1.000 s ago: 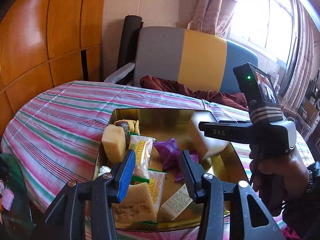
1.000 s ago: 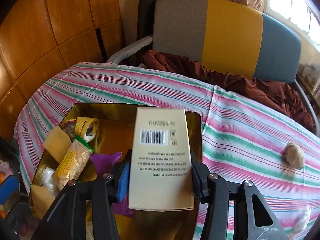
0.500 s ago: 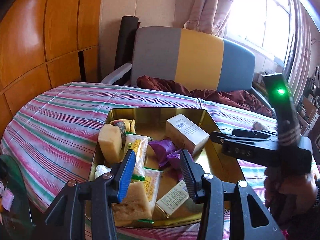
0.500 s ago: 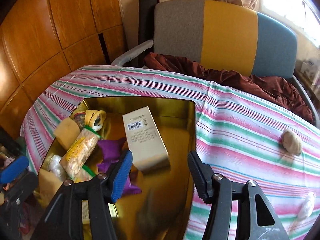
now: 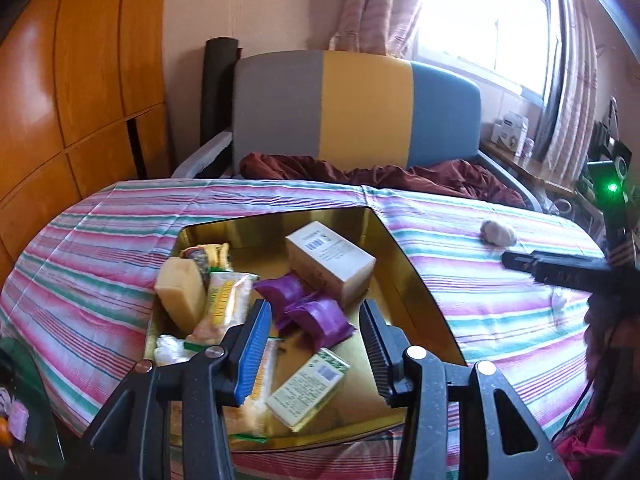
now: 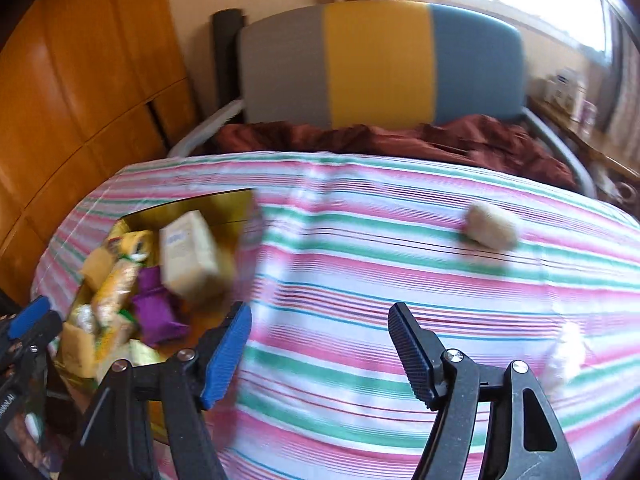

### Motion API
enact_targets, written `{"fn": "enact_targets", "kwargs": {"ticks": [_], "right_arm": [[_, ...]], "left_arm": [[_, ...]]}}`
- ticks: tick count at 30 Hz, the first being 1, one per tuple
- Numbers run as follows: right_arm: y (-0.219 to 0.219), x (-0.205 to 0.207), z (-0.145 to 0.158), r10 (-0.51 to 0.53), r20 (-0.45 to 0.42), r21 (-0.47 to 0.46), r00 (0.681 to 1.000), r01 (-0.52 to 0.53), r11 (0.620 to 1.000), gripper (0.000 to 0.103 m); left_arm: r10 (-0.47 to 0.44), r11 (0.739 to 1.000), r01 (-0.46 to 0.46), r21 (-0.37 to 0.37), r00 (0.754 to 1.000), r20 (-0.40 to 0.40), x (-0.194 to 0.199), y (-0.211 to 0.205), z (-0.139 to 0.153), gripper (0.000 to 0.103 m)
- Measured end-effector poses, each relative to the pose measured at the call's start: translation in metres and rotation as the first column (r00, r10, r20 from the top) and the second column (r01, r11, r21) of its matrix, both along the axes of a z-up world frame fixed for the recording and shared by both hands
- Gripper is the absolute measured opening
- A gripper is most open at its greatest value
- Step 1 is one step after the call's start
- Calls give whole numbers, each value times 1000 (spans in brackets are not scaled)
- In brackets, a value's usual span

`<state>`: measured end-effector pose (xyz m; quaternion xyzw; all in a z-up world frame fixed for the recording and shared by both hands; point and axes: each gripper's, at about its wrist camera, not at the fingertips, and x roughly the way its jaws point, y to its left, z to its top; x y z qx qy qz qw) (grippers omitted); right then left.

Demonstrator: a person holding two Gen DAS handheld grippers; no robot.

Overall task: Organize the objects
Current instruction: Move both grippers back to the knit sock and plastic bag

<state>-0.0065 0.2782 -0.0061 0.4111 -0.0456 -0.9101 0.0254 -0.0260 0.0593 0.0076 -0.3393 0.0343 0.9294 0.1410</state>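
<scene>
The striped tablecloth (image 6: 360, 280) spreads wide, with the gold tin (image 5: 416, 280) at its near left. Inside lie the cream box (image 5: 332, 260), purple packets (image 5: 308, 308) and other snacks, so most sorting looks done. A fuzzy beige lump (image 6: 490, 226) and a white scrap (image 6: 566, 354) wait outside on the right. The left gripper (image 5: 316, 344) and right gripper (image 6: 320, 352) both hang empty, fingers apart.

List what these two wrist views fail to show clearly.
- Right wrist view: motion blur smears the cream box label and the fuzzy lump on the striped cloth.
- Left wrist view: left gripper fingers hide the packets at the gold tray near edge.
- Left wrist view: right gripper cut off by the frame edge.
</scene>
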Motion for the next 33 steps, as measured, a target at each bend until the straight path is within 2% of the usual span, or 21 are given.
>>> {"fn": "enact_targets", "kwargs": {"ticks": [4, 8, 10, 14, 19, 22, 27, 33], "right_arm": [[52, 1, 2, -93, 4, 49, 996, 93, 994, 72], [107, 3, -4, -209, 1, 60, 978, 209, 976, 78], [133, 5, -12, -267, 9, 47, 964, 267, 963, 78], [173, 14, -30, -370, 57, -44, 927, 372, 927, 78], [195, 15, -27, -417, 75, -113, 906, 423, 899, 78], [203, 17, -30, -449, 109, -116, 887, 460, 880, 78], [224, 26, -35, -492, 167, -188, 854, 518, 835, 80], [232, 26, -42, -504, 223, -181, 835, 543, 820, 81]], "left_arm": [[-39, 999, 39, -27, 999, 2, 3, 18, 0, 46], [-85, 995, 85, -58, 996, 4, 6, 41, -1, 46], [-109, 991, 109, -75, 994, 6, 7, 52, -3, 46], [-149, 983, 150, -104, 989, 14, 9, 75, -5, 46], [-201, 971, 203, -123, 979, 29, 7, 105, -10, 46], [-234, 962, 236, -134, 972, 35, 7, 123, -12, 46], [-277, 949, 281, -147, 960, 44, 6, 149, -18, 46], [-314, 933, 323, -161, 946, 77, 7, 171, -31, 46]]}}
